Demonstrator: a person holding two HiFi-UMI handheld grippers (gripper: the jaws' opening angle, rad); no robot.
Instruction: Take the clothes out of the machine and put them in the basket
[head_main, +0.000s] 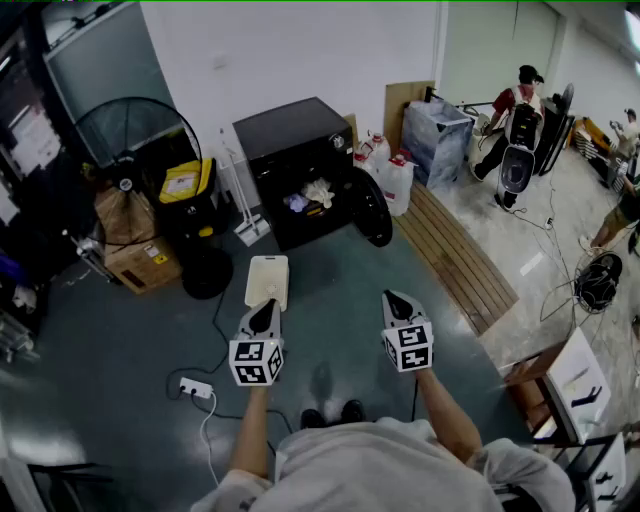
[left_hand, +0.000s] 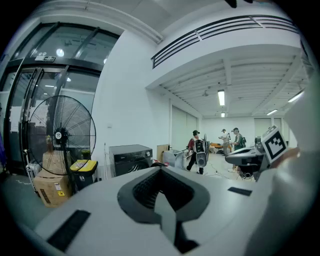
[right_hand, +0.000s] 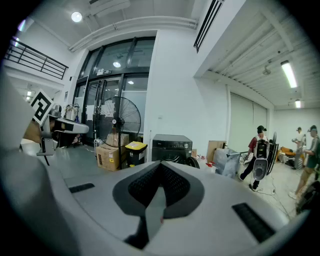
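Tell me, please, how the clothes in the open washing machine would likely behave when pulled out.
The clothes lie in a crumpled heap, so they are probably floppy and will dangle when lifted. Pale and darker pieces lie piled together, so pulling one may drag others along. Whether they are damp and heavy cannot be seen.

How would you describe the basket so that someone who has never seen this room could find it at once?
Find the black washing machine against the white wall, its round door swung open. On the dark floor in front of it sits the basket. It is the only pale, rectangular open tub, unlike the brown cardboard box and yellow-lidded bin to the left.
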